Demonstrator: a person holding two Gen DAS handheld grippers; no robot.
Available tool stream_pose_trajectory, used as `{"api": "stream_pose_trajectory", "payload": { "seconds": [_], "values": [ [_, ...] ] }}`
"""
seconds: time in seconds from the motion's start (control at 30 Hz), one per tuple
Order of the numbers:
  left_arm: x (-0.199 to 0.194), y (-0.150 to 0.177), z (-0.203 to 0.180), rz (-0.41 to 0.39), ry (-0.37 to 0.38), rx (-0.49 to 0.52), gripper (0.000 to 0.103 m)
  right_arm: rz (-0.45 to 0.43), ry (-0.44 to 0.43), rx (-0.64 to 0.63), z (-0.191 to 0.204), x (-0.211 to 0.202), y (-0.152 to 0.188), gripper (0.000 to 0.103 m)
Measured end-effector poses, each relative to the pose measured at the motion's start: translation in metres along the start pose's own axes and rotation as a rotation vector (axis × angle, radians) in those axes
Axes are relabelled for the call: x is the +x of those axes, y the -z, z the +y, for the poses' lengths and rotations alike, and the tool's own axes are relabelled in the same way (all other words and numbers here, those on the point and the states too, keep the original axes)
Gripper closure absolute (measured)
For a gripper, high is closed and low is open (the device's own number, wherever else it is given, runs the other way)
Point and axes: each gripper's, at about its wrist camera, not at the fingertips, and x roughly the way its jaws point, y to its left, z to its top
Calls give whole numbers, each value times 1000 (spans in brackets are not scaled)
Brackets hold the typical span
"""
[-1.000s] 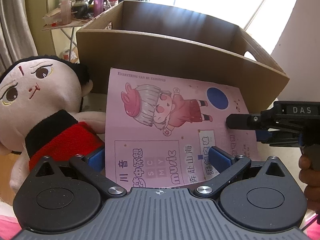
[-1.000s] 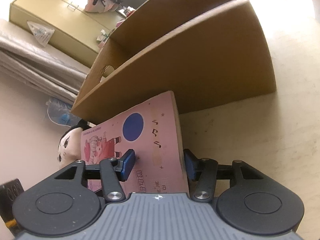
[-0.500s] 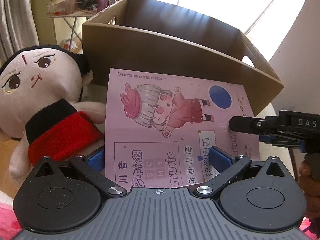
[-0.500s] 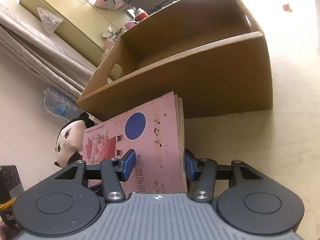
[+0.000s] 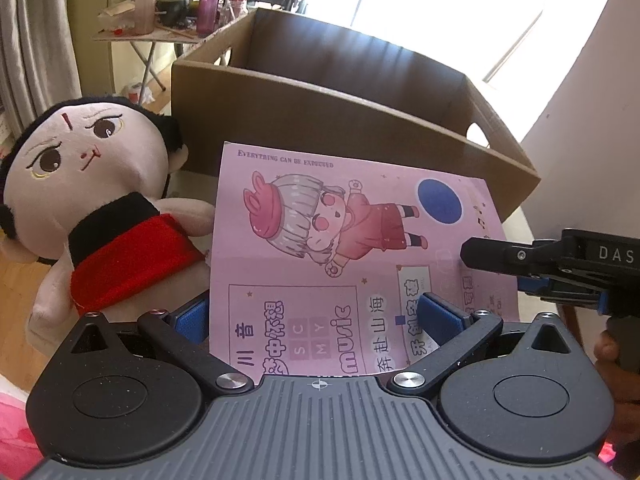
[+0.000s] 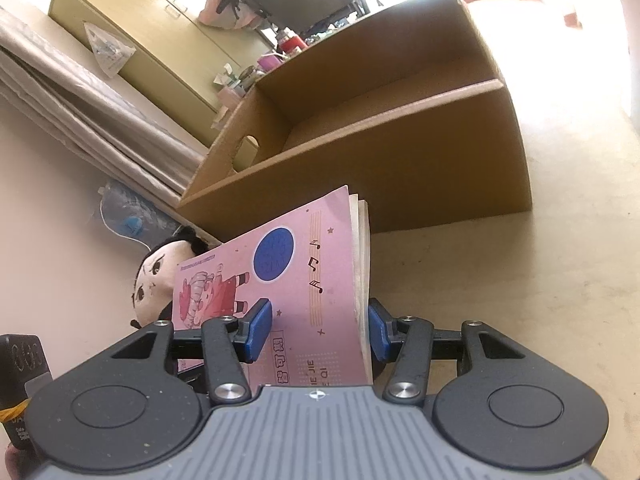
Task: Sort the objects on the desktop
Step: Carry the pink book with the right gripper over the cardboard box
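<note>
A pink music notebook point(image 5: 320, 248) with a cartoon girl and a blue disc on its cover is held off the table, in front of an open cardboard box point(image 5: 360, 128). My left gripper point(image 5: 316, 316) is shut on the notebook's lower edge, one blue pad over the cover and the other behind its left edge. My right gripper point(image 5: 532, 276) comes in from the right and is shut on the right edge. In the right wrist view, the right gripper point(image 6: 318, 330) clamps the notebook point(image 6: 304, 280), cover and pages, between its pads. The box point(image 6: 400, 168) lies just beyond and looks empty.
A plush doll point(image 5: 92, 184) with black hair and a red top leans at the left beside the notebook, and shows behind it in the right wrist view point(image 6: 156, 280). A cluttered folding side table point(image 5: 160, 28) stands behind the box. The beige tabletop point(image 6: 520, 280) stretches right of the box.
Both grippers have risen with the notebook. The box sits lower in both views and more of its inside shows. The doll has not moved.
</note>
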Motion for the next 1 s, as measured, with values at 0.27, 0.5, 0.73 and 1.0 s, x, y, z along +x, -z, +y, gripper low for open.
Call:
{"api": "stream_pose_trajectory", "payload": {
  "seconds": [0.27, 0.5, 0.73, 1.0],
  "values": [
    [-10, -2, -7, -25, 0, 10, 0, -20, -14, 18, 4, -13, 2, 49],
    [-22, -2, -10, -41, -10, 21, 0, -34, -31, 12, 10, -23, 3, 49],
    [-36, -3, -15, -72, -20, 22, 0, -49, -42, -8, 22, -33, 0, 49],
    [-49, -9, -19, -109, -34, 34, 0, -67, -62, -11, 29, -43, -4, 49]
  ]
}}
